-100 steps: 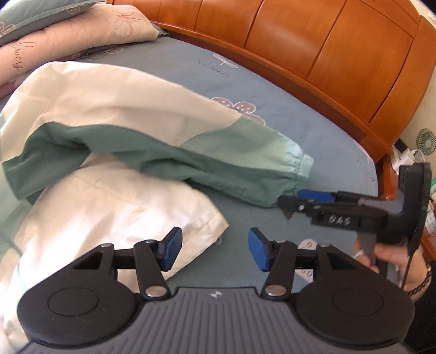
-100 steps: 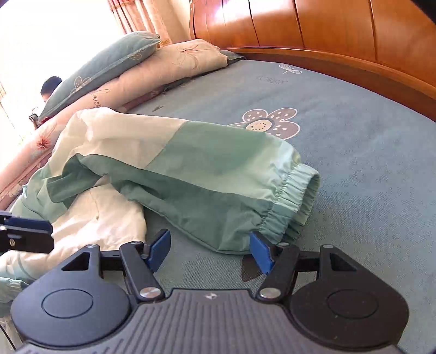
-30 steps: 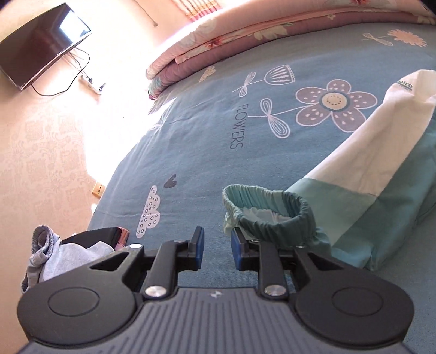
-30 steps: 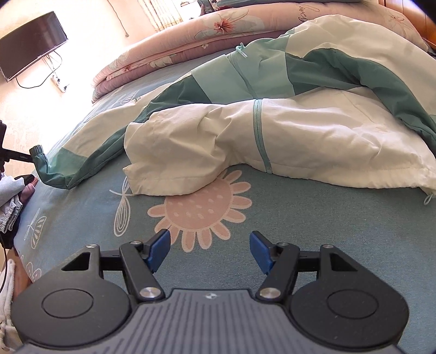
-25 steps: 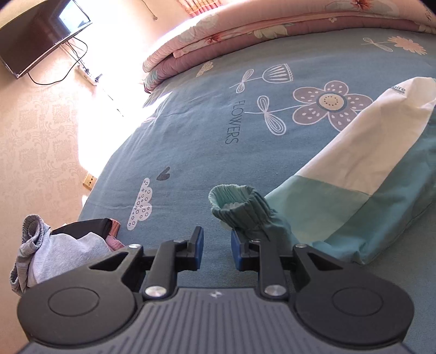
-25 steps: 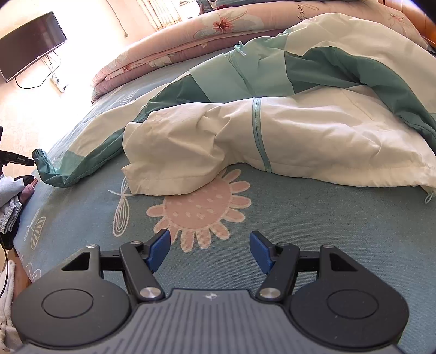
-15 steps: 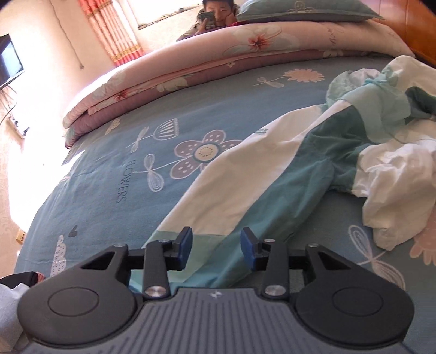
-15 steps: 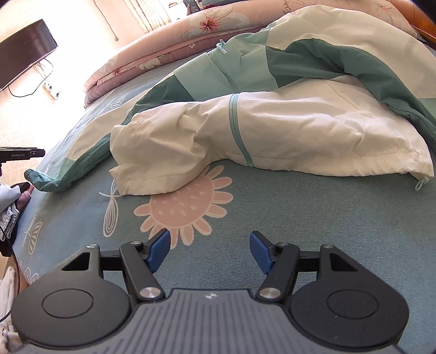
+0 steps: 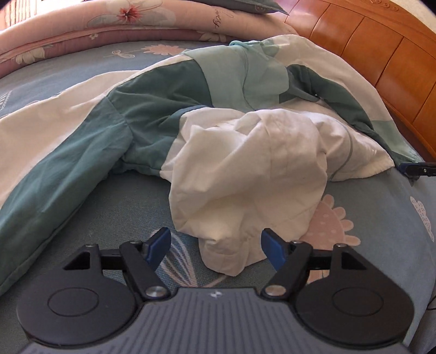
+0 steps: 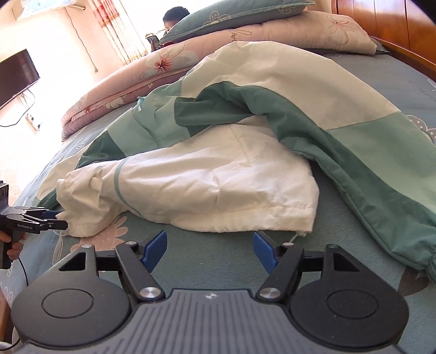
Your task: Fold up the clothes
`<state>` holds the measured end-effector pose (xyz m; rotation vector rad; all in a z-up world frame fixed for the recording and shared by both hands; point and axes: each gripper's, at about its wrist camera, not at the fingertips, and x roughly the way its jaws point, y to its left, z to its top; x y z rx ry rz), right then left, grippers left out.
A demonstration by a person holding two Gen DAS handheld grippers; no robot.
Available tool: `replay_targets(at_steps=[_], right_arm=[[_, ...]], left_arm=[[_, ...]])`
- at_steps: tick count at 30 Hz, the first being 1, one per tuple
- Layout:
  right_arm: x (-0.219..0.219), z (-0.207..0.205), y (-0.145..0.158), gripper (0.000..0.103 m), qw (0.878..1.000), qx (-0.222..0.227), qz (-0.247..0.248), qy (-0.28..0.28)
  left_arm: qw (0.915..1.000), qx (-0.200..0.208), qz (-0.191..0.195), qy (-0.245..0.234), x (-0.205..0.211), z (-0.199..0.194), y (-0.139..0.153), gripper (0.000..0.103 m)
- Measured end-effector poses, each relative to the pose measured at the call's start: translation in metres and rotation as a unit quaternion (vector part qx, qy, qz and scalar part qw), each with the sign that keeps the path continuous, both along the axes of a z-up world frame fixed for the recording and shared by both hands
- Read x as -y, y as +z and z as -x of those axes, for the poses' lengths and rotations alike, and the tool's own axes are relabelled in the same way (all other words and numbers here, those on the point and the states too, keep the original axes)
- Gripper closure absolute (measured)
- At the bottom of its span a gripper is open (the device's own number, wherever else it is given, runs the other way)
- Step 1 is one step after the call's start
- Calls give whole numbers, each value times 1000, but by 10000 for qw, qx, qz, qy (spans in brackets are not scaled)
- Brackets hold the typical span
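lying crumpled on bedsheet (image 9: pixel 381 258), jacket (image 9: pixel 245 177); grippers agape

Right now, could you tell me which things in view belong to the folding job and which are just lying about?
Job: jacket; left gripper, open; right gripper, open.
Lying about: pink quilt, pillow, television, headboard.

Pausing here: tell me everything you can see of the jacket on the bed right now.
The jacket is thin, crinkly fabric in white, light mint and dark green blocks. It lies crumpled and unfolded on the blue flowered bedsheet, sleeves spread to both sides, one ending in an elastic cuff. Its white body is bunched, with a mint zipper line and a hem drawstring. Both open grippers sit at its hem; neither holds it.
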<state>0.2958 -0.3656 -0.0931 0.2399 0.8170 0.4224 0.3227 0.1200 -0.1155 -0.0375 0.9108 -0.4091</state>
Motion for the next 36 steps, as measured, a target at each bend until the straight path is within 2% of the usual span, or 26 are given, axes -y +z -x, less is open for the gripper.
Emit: replay_targets(at_steps=[6, 10, 14, 19, 22, 25, 26, 27, 28, 29, 30, 31, 32, 36], right_arm=[[63, -53, -26, 28, 9955, -282, -782, -463], [91, -79, -54, 27, 9831, -537, -1627, -653], [96, -95, -68, 26, 9695, -572, -2320, -539], [74, -106, -65, 23, 9712, -662, -2280, -182], [70, -104, -67, 24, 9685, -787, -2357, -178], [67, -102, -69, 30, 9655, -912, -2433, -173], [65, -102, -69, 37, 9645, -953, -2458, -171], [64, -101, -70, 49, 9634, -995, -2483, -170], [63, -101, -70, 56, 9623, -1036, -2508, -168], [61, -100, -69, 67, 9629, -1046, -2483, -175], [56, -99, -64, 77, 9671, -981, -2340, -200], [51, -97, -58, 79, 9710, -915, -2197, -225], [47, -95, -51, 81, 9744, -850, -2070, -230], [39, -73, -4, 91, 9834, -588, -1714, -70]], left_arm=[[9983, 141, 541, -154, -3, -10, -9, 23], [9952, 208, 923, -248, -6, -17, -15, 19], [9908, 195, 1290, -371, -9, -27, -22, 13], [9908, 214, 1264, -434, 1, -45, -22, 12], [9896, 1, 1384, -384, 3, -46, -21, 12], [9884, -76, 1454, -438, 2, -37, -21, 14], [9880, -97, 1499, -352, 2, -37, -21, 19], [9876, -124, 1543, -258, 1, -38, -21, 25], [9872, -220, 1574, -86, 1, -41, -21, 40], [9874, -291, 1556, 58, 1, -43, -20, 59], [9883, -329, 1477, 169, 1, -44, -17, 66], [9885, -293, 1468, 197, 1, -41, -12, 75], [9887, -254, 1461, 223, 0, -37, -7, 81], [9875, 54, 1552, 250, -5, -13, 30, 88]])
